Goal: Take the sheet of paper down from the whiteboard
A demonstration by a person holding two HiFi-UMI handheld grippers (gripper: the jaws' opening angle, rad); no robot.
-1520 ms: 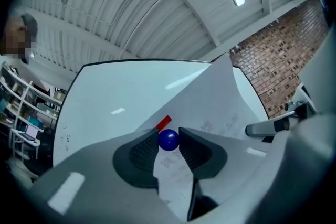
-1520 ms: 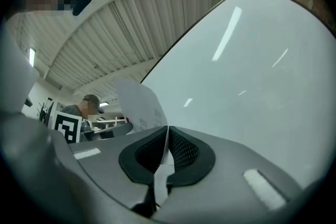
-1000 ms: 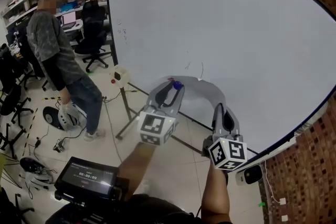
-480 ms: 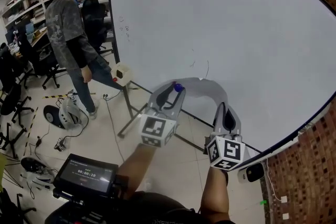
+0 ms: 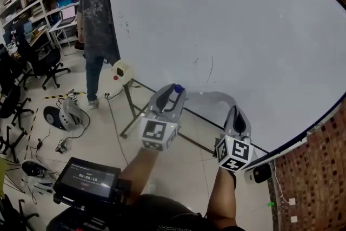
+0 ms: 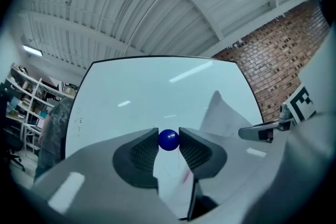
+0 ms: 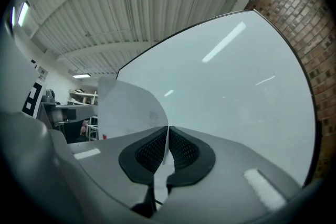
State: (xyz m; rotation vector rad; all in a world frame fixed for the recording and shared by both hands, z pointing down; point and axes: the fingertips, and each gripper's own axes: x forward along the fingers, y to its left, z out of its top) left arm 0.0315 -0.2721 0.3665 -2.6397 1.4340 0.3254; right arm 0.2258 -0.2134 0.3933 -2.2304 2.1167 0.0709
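Observation:
The sheet of paper (image 5: 212,98) arches between my two grippers in front of the lower part of the whiteboard (image 5: 232,19). My left gripper (image 5: 176,90) is shut on a round blue magnet (image 6: 168,140), with the left end of the sheet just below it. My right gripper (image 5: 235,111) is shut on the sheet's other edge, and the thin edge shows between its pads (image 7: 155,150). In the right gripper view the paper (image 7: 131,107) curls up and to the left. The left gripper view shows the paper (image 6: 223,113) rising as a peak towards the right gripper (image 6: 261,132).
A person (image 5: 97,19) stands at the whiteboard's left edge, partly behind it. The board's stand leg (image 5: 130,108) slants to the floor. A recorder screen (image 5: 87,177) sits low at my left. Office chairs (image 5: 46,62), cables and a brick wall (image 5: 319,170) surround the spot.
Both grippers have come down a little with the sheet still arched between them. The person at the left has walked towards the whiteboard's edge.

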